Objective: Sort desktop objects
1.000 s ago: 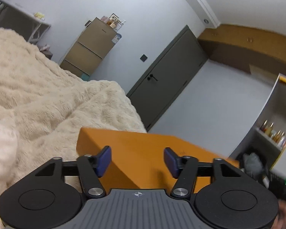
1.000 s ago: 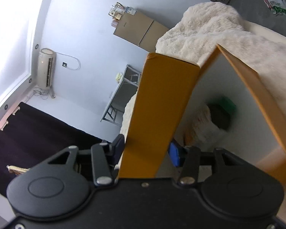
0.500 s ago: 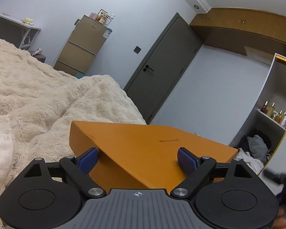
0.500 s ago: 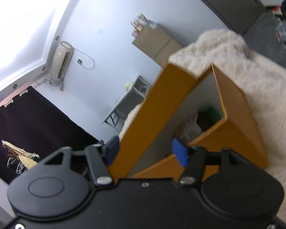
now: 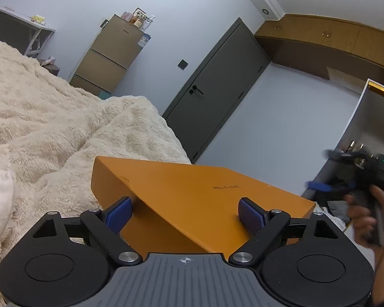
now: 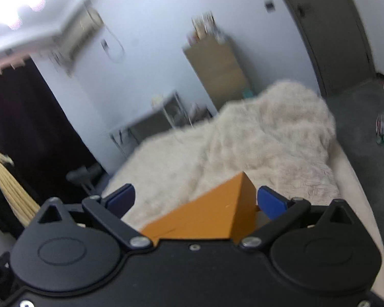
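From my left wrist camera, my left gripper [image 5: 184,213] has its jaws spread wide and grips nothing; the blue pads [image 5: 118,215] sit on either side of the orange box [image 5: 192,199], which lies just ahead on the cream blanket [image 5: 51,133] with its lid down and tilted. Whether the pads touch the cardboard I cannot tell. At the right edge a hand [image 5: 366,220] carries my other tool, blurred. From my right wrist camera, my right gripper [image 6: 195,199] is also released, jaws apart, and only one corner of the box [image 6: 217,217] pokes up between them, close to the right pad but not pinched; the picture is smeared, so finer detail is lost. I judge the box to be light, stiff cardboard with a smooth, somewhat slippery skin, and the plush blanket beneath offers little firm support. I would take hold across a thin lid edge or side wall, near a corner where the board is stiffest, since the broad top is wider than the jaws can span.
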A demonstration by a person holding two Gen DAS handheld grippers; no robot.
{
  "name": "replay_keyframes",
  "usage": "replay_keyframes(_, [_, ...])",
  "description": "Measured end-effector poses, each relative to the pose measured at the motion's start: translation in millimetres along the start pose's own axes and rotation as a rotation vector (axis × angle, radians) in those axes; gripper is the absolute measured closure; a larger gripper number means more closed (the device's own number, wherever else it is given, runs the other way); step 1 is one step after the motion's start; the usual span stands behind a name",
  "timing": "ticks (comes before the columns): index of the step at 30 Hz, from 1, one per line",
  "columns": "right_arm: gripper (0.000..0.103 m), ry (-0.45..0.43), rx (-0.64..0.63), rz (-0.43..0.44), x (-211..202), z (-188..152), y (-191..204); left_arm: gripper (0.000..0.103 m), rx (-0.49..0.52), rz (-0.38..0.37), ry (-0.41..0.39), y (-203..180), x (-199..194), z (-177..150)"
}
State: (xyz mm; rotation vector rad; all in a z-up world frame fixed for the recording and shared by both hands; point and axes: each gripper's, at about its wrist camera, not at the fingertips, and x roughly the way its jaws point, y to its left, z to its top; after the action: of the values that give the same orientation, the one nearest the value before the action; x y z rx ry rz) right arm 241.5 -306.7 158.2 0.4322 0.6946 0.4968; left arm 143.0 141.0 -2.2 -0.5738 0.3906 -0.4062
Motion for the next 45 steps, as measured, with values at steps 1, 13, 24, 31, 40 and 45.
replay_keyframes(1, [0.001,0.047,0.033,-0.018,16.9,6.9,-8.5,0.017,-0.006,-0.003,0.001,1.1,0.3,0.1])
replay_keyframes(13, [0.033,0.249,0.102,0.086,45.9,-47.0,-27.0,0.01,-0.028,-0.056,0.012,12.8,-7.0,-2.7])
replay_keyframes(24, [0.042,0.057,0.104,0.246,-30.8,-111.8,-66.0,0.007,-0.125,-0.128,0.108,30.8,13.7,-17.1])
replay_keyframes(31, [0.045,-0.065,0.01,0.184,-58.8,-139.1,-53.8,0.005,0.001,-0.077,0.113,-2.3,16.6,-23.5])
replay_keyframes(40, [0.044,-0.111,-0.005,0.189,-65.0,-150.8,-48.6,0.006,-0.015,-0.082,0.066,-7.1,3.5,-22.9])
replay_keyframes(45, [0.044,-0.115,-0.002,0.191,-65.6,-152.3,-49.0,0.006,-0.106,-0.101,0.043,7.7,-0.4,-17.7])
